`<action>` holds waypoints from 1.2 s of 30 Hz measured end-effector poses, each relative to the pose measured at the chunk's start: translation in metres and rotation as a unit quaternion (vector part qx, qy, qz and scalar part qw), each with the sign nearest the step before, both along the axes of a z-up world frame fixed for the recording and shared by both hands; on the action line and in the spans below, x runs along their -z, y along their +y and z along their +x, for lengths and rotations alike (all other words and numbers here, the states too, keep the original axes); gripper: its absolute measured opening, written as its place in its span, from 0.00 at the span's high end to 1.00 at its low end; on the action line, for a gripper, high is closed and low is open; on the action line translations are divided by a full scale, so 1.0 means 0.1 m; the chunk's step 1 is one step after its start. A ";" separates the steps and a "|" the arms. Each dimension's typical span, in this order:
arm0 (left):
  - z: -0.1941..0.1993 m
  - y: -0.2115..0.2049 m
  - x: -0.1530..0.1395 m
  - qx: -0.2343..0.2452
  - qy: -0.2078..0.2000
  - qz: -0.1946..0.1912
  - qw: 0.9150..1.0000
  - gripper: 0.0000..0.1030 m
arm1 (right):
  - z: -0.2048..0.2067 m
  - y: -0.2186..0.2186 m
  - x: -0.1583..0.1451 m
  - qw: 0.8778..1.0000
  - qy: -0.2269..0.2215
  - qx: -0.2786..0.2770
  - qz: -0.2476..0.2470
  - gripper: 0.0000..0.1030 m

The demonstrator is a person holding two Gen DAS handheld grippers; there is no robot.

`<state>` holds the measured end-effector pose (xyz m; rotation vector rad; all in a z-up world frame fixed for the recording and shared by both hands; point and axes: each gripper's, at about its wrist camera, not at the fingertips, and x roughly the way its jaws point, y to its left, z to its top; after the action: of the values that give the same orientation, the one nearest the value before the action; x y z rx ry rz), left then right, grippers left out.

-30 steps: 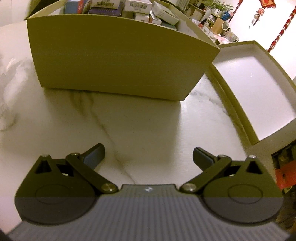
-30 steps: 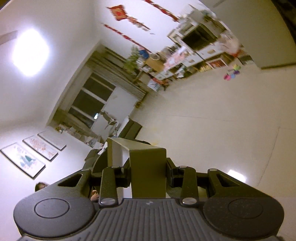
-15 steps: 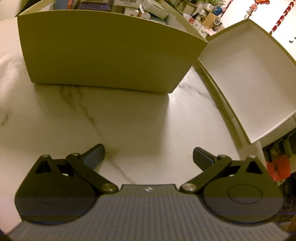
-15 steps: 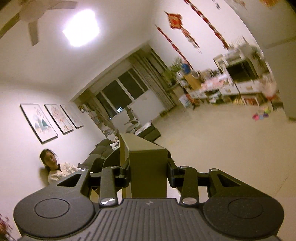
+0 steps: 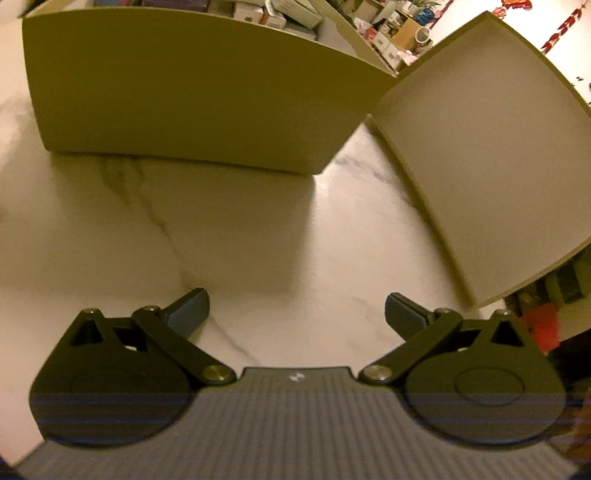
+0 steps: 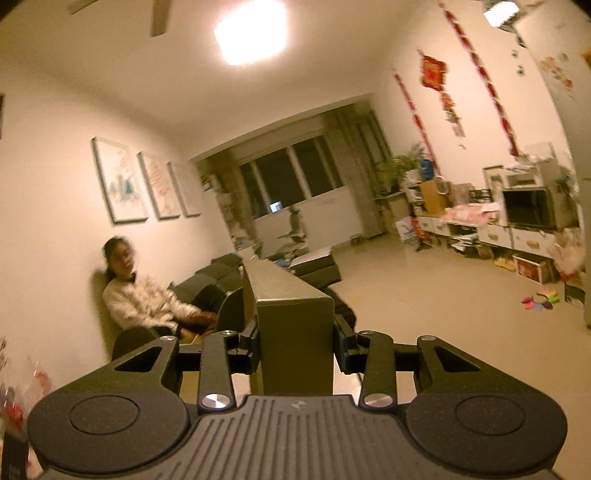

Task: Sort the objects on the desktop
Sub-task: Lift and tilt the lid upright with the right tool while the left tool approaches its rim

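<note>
Across the lower middle of the left wrist view, the marble tabletop (image 5: 229,229) lies bare in front of the left gripper (image 5: 295,314), whose two fingers stand wide apart and hold nothing. This free band ends at the upper part of the frame, where the side wall of the open cardboard box (image 5: 192,92) rises from the table; small packages (image 5: 280,14) show over its top edge. At the right of the frame the box lid (image 5: 487,155) is tilted up, its inner face turned to the camera, its near corner close to the box corner, and the table edge lies just below it at the lower right. In the right wrist view, the right gripper (image 6: 295,343) is clamped on the lid's rim (image 6: 295,332) at the centre of the frame, the fingers pressing both faces. Behind it I see a room with a sofa (image 6: 221,280) at the left, where a person (image 6: 147,295) sits, and shelves (image 6: 517,229) at the right.
</note>
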<state>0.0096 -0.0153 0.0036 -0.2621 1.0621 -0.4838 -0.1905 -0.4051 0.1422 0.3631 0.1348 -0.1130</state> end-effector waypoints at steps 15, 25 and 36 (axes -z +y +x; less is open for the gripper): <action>-0.19 0.03 -0.33 0.019 -0.029 -0.053 0.998 0.00 | -0.21 0.81 -0.18 0.981 0.012 -0.110 -0.160 0.58; -0.23 0.12 -0.49 0.029 -0.036 -0.095 0.994 0.00 | -0.25 1.09 -0.27 0.966 0.012 -0.176 -0.190 0.53; -0.36 0.18 -0.80 0.042 -0.088 -0.135 0.986 0.00 | -0.29 1.47 -0.29 0.938 0.023 -0.248 -0.242 0.48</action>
<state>-0.0263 0.0027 0.0840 -0.4079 0.8370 -0.7168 -0.2199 -0.2576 0.1714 -0.1727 0.2350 0.3435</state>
